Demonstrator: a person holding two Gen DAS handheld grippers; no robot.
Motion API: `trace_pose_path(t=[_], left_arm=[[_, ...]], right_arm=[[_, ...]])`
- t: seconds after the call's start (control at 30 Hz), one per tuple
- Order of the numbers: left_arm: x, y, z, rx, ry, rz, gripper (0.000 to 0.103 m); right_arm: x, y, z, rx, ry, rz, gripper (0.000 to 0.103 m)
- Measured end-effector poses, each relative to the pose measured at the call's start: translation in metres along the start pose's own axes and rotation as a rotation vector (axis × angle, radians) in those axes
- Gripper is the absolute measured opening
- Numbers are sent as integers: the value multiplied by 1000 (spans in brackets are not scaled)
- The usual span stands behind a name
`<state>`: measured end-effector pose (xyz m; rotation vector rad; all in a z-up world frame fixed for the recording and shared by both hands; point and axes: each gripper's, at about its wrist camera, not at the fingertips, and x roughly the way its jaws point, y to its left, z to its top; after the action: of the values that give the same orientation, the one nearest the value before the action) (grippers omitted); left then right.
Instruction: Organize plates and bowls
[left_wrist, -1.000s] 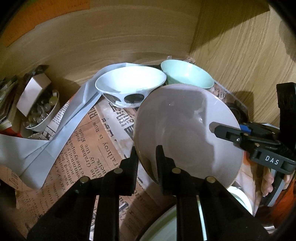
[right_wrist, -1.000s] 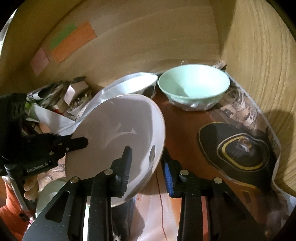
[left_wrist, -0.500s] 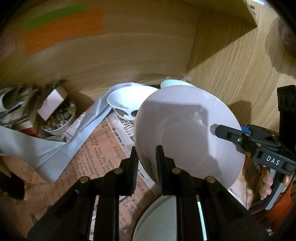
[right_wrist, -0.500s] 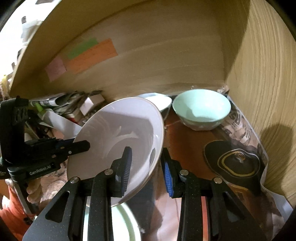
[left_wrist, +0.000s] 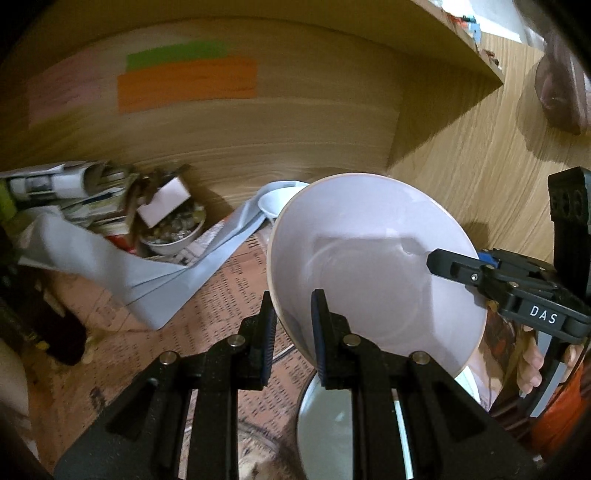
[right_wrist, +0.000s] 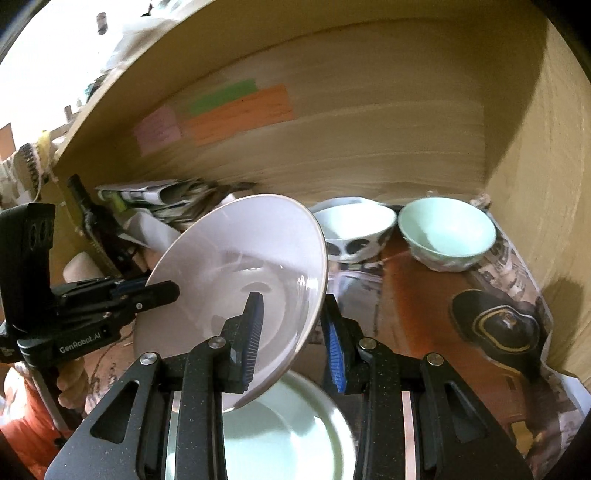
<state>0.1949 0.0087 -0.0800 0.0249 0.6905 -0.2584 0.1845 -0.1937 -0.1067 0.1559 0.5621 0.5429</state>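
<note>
A pale lilac bowl (left_wrist: 369, 258) is held in the air, tilted, between both grippers. My left gripper (left_wrist: 291, 332) is shut on its near left rim. My right gripper (right_wrist: 295, 332) is shut on the opposite rim of the lilac bowl (right_wrist: 240, 269); it shows as the black tool at the right of the left wrist view (left_wrist: 517, 295). Below the bowl lies a pale green plate (right_wrist: 280, 435), also in the left wrist view (left_wrist: 332, 424). A white bowl with dark spots (right_wrist: 354, 229) and a mint green bowl (right_wrist: 447, 232) stand at the back of the shelf.
Newspaper (left_wrist: 221, 314) lines the wooden shelf. A grey cloth (left_wrist: 147, 266), a small bowl of bits (left_wrist: 173, 232) and stacked papers (left_wrist: 74, 195) sit at the left. A dark bottle (right_wrist: 88, 221) stands far left. A black lid (right_wrist: 498, 325) lies right. Wooden walls close in behind and right.
Both grippers have pulled back and up with the lilac bowl, away from the two bowls at the back. The green plate below has come more into view.
</note>
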Motion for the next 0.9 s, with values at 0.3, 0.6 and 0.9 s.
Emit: trace_pose_path(t=[0.3, 0.6, 0.9], left_arm=[[-39, 20, -21, -36, -40, 44, 18], [-75, 38, -48, -64, -72, 92, 18], [-97, 58, -80, -106, -72, 121, 18]], right_arm=[[2, 40, -5, -54, 0, 55, 29], [6, 76, -15, -96, 11, 97, 29], [10, 107, -29, -132, 43, 129, 29]])
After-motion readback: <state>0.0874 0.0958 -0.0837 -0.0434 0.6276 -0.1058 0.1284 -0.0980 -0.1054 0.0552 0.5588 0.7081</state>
